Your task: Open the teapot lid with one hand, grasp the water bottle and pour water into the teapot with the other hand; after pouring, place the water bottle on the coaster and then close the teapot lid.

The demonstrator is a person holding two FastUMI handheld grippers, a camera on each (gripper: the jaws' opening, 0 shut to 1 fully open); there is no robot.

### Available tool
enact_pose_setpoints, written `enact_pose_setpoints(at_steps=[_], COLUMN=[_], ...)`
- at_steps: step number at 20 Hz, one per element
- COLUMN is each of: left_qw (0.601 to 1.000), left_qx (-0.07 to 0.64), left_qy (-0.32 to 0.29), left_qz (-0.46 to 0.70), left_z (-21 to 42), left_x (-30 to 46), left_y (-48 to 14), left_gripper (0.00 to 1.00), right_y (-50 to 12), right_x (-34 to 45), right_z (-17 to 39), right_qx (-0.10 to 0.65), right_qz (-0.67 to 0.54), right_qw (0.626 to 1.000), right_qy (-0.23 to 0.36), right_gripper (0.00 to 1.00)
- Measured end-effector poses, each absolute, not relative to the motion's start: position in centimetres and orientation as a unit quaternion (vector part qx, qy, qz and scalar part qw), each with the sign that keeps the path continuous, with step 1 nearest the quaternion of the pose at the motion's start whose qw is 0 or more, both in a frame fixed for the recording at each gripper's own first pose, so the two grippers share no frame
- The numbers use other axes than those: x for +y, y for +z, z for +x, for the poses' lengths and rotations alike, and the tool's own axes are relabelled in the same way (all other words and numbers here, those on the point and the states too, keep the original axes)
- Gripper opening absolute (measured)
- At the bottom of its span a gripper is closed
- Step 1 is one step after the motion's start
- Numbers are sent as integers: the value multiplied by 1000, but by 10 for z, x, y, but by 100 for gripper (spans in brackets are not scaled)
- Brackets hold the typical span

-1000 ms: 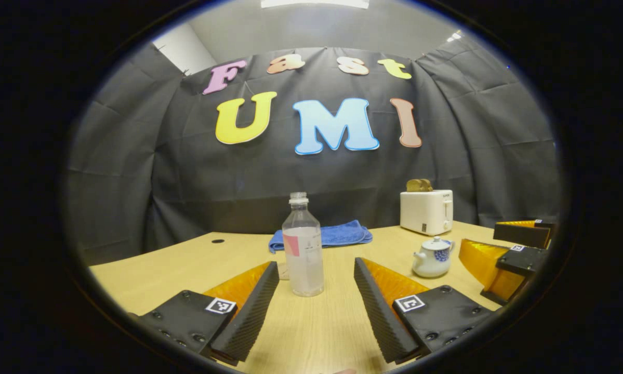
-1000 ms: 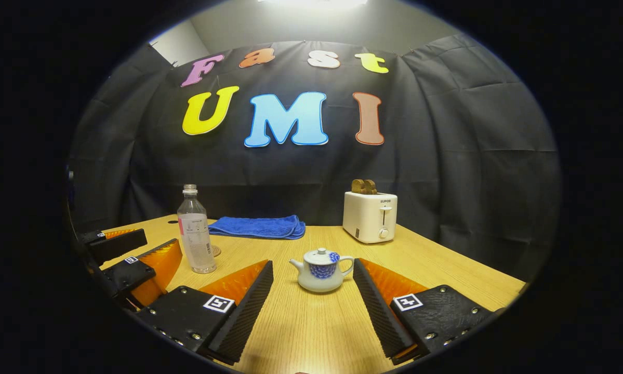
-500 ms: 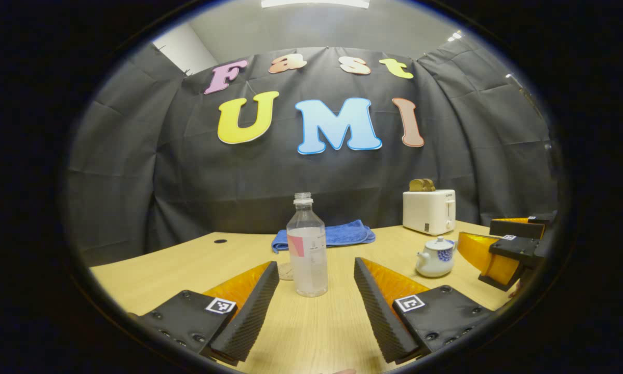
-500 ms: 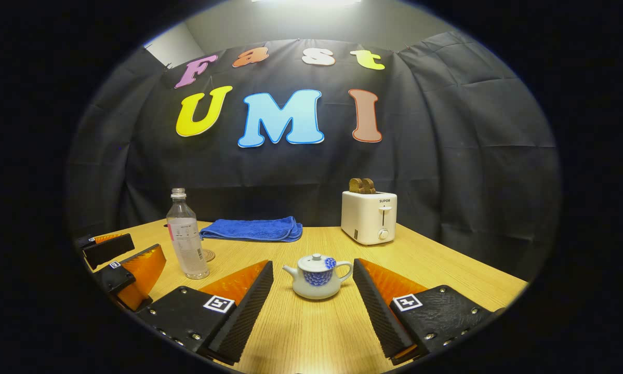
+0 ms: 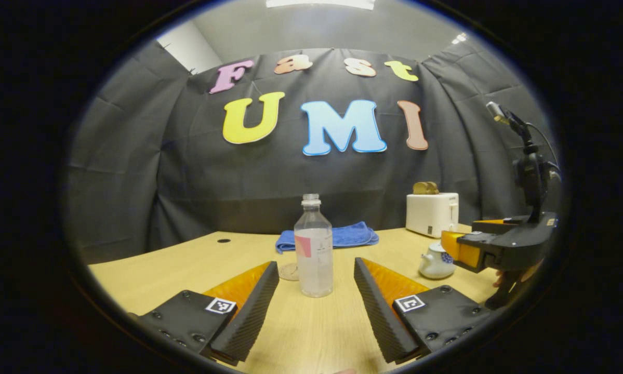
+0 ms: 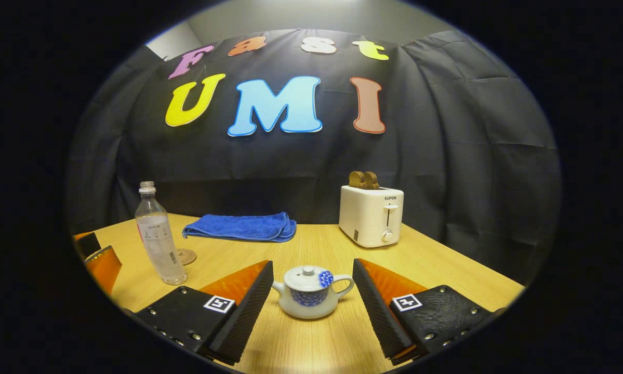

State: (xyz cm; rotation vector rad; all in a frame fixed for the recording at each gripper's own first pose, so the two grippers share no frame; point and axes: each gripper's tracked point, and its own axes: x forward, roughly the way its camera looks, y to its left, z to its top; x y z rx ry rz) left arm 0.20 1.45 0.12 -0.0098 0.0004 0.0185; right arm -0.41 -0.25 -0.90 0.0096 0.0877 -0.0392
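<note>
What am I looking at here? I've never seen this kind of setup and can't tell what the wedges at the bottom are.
Those wedges are the fingers of two handheld grippers; a person holds one in each hand, with a fisheye camera on each. In the left gripper view, the open left gripper faces the uncapped water bottle, a coaster behind it. In the right gripper view, the open right gripper flanks the lidded teapot. A blue towel and a toaster sit farther back on the wooden table. Nothing is held.

Black cloth wall (image 6: 446,156) behind a wooden table (image 6: 446,265), ceiling light (image 5: 319,3) overhead.
</note>
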Motion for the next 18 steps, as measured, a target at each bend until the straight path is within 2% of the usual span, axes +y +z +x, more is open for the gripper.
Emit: enact_pose_setpoints(at_steps=[9, 12, 13, 14, 15, 18], left_qw=[1000, 1000, 1000, 1000, 1000, 1000], left_qx=[-2, -1, -3, -4, -5, -6], left_qy=[20, 19, 20, 21, 22, 21], left_qz=[-4, -4, -3, -2, -1, 1], left_z=[3, 2, 2, 2, 2, 2], left_x=[25, 25, 26, 26, 27, 26], left_y=[3, 2, 4, 4, 5, 6], left_gripper=[100, 100, 100, 100, 100, 100], right_y=[-9, -4, -3, -8, -11, -15], right_x=[-3, 6, 7, 9, 9, 15], right_z=[-7, -6, -6, -1, 1, 3], right_qx=[59, 56, 58, 67, 70, 70], right_qz=[1, -5, -6, -6, -11, -24], right_qw=[998, 998, 998, 997, 997, 997], right_qy=[-29, -29, -30, -23, -19, -9], right_gripper=[92, 77, 56, 46, 39, 39])
